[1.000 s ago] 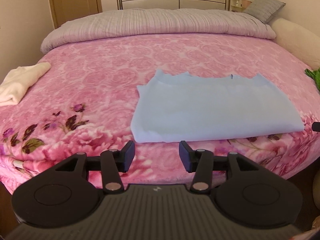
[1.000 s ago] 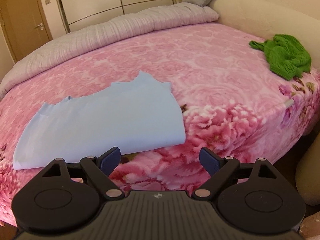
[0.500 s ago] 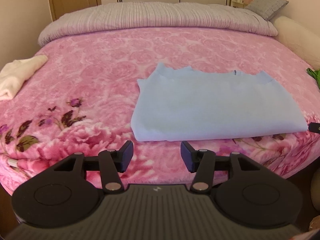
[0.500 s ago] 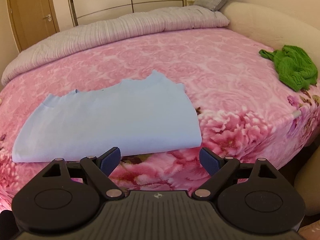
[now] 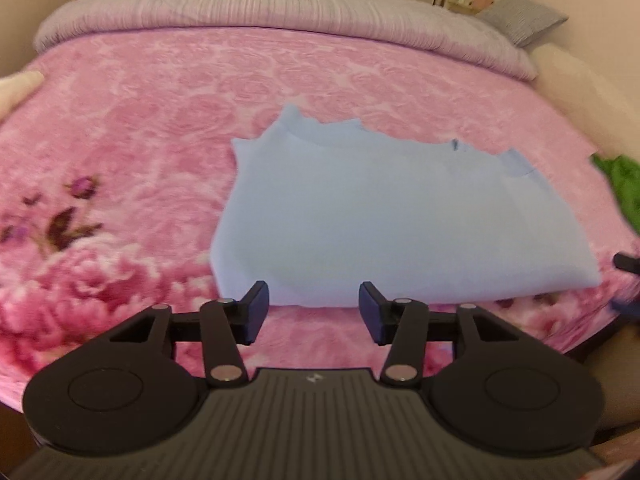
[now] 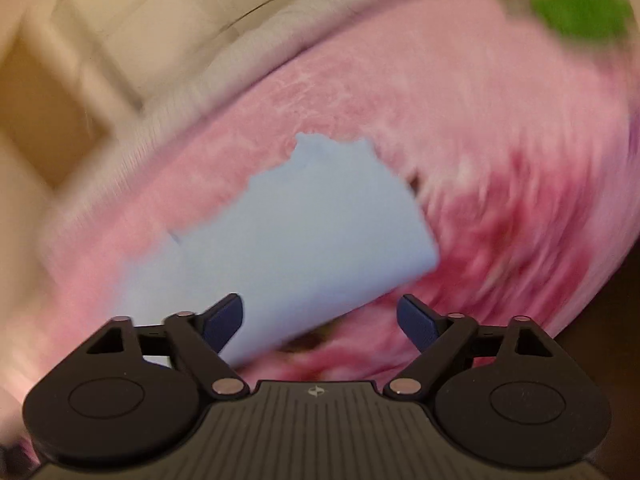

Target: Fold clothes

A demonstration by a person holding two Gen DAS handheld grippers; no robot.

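A light blue garment (image 5: 392, 216) lies folded flat on the pink floral blanket (image 5: 160, 112), near the bed's front edge. My left gripper (image 5: 314, 312) is open and empty, just in front of the garment's near left edge. My right gripper (image 6: 320, 320) is open and empty, just in front of the garment's (image 6: 304, 240) near right part. The right wrist view is tilted and blurred by motion. A dark bit of the right gripper shows at the far right of the left wrist view (image 5: 628, 261).
A green knitted garment (image 5: 620, 184) lies at the bed's right edge, also in the right wrist view (image 6: 580, 4). A cream garment (image 5: 16, 88) lies at the left edge. A grey duvet (image 5: 280, 8) and a pillow (image 5: 524, 20) lie at the head.
Both grippers have moved closer to the blue garment's near edge. The right wrist view has rolled and swung leftward, now blurred. Both grippers stay open.
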